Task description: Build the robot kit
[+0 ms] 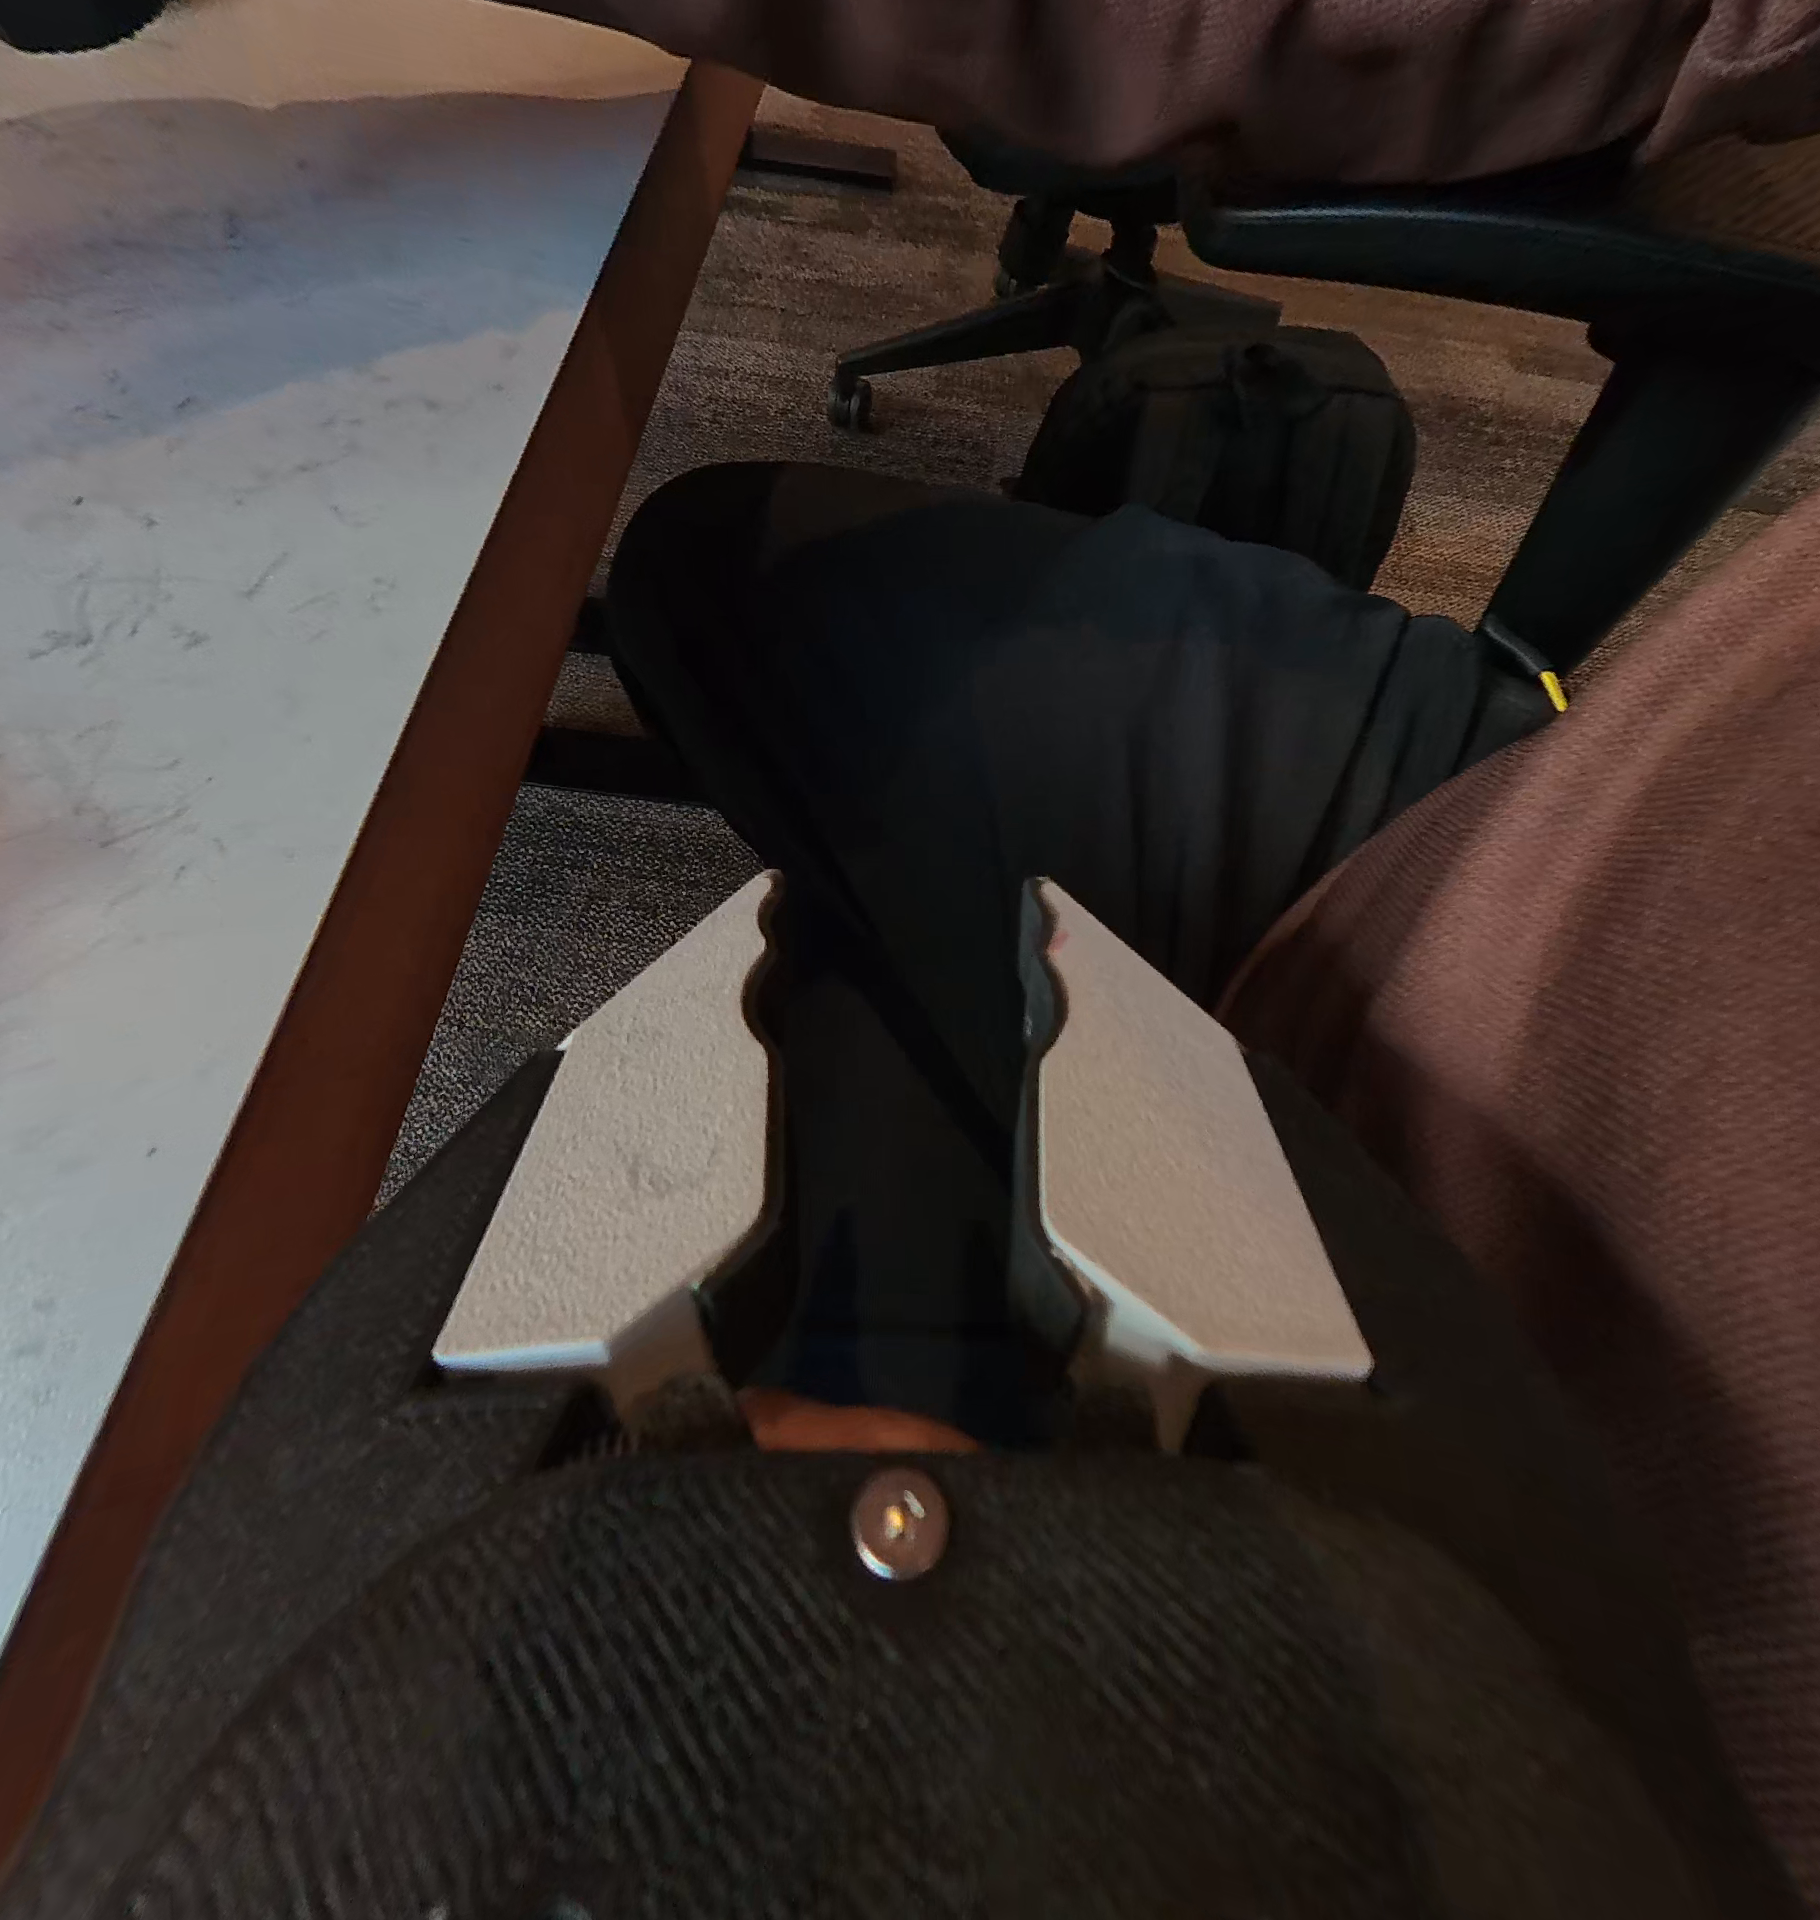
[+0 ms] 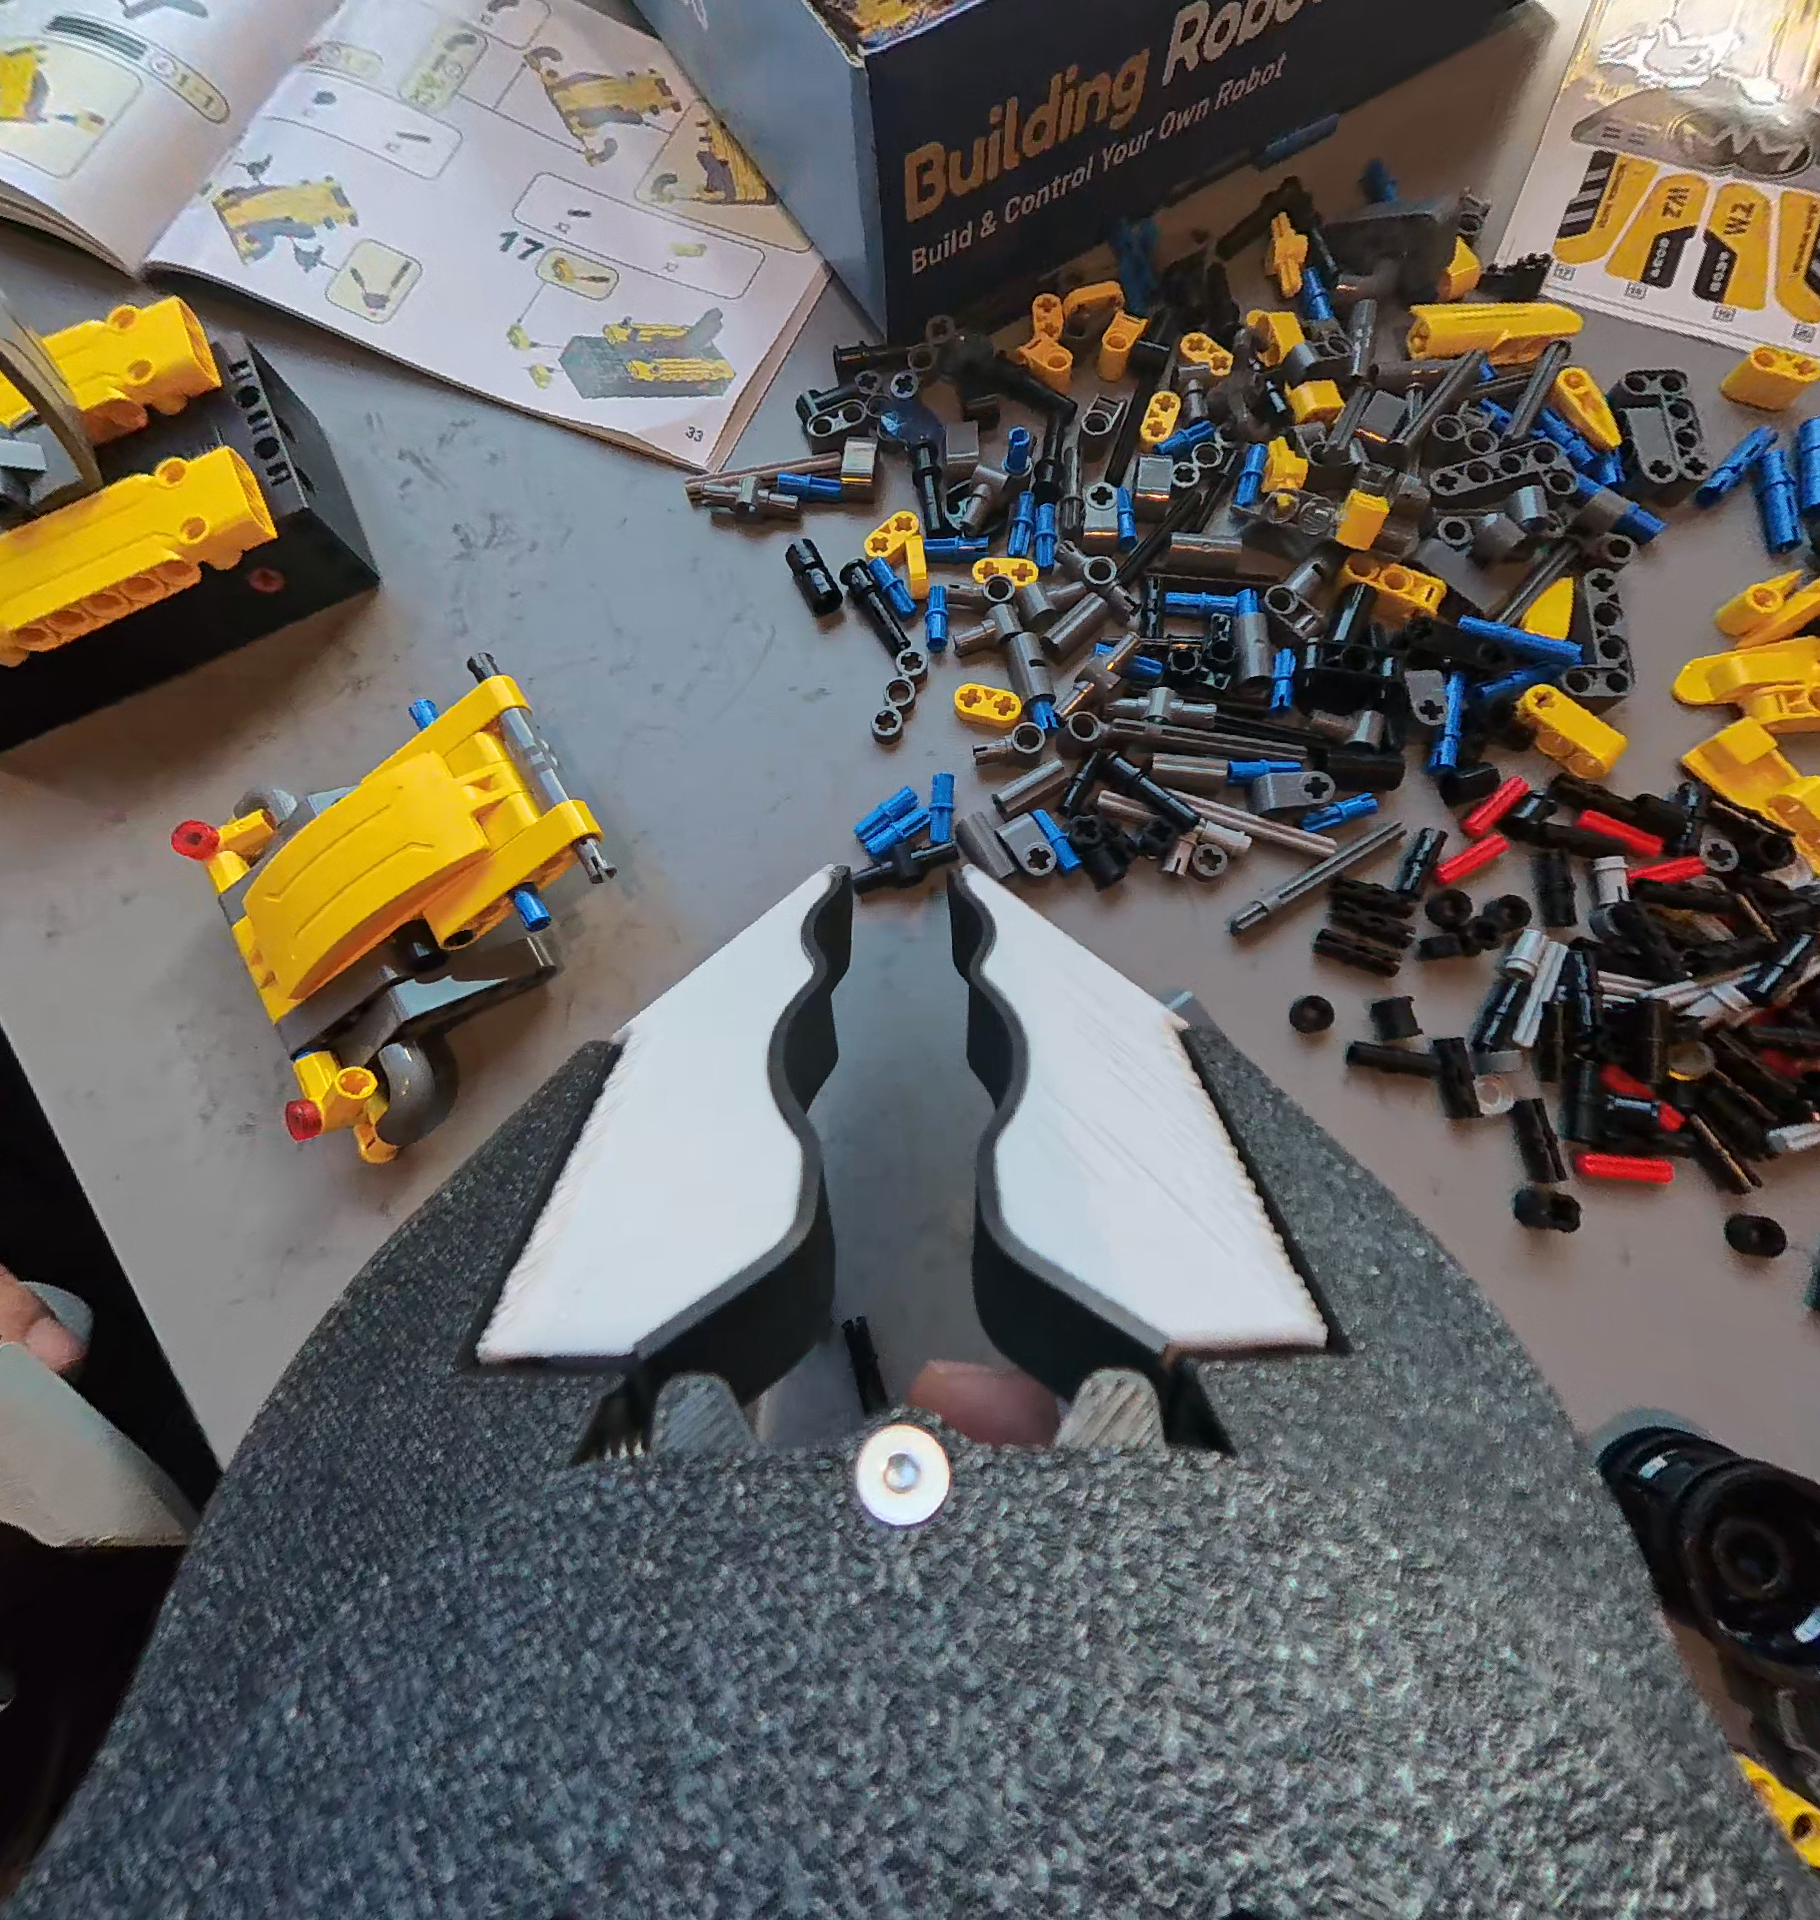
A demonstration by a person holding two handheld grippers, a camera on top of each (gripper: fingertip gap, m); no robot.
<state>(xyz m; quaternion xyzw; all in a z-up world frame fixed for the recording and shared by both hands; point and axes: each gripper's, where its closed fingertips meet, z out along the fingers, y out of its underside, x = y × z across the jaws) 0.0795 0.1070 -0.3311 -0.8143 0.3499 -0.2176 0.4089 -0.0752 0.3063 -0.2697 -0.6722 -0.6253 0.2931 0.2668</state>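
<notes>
My right gripper is open and empty, low over the grey table, its tips just short of a black pin with blue pins at the near edge of a big pile of small building pieces. A yellow and grey sub-assembly lies to its left. A larger yellow and black assembly stands at far left. My left gripper is open and empty, held off the table beside its brown edge, pointing at a person's dark trouser leg.
An open instruction booklet, a dark box and a sticker sheet lie at the back. Black wheels sit at near right. In the left wrist view an office chair base and a black bag stand on carpet. The tips of one gripper are about 25 cm away from the tips of the other.
</notes>
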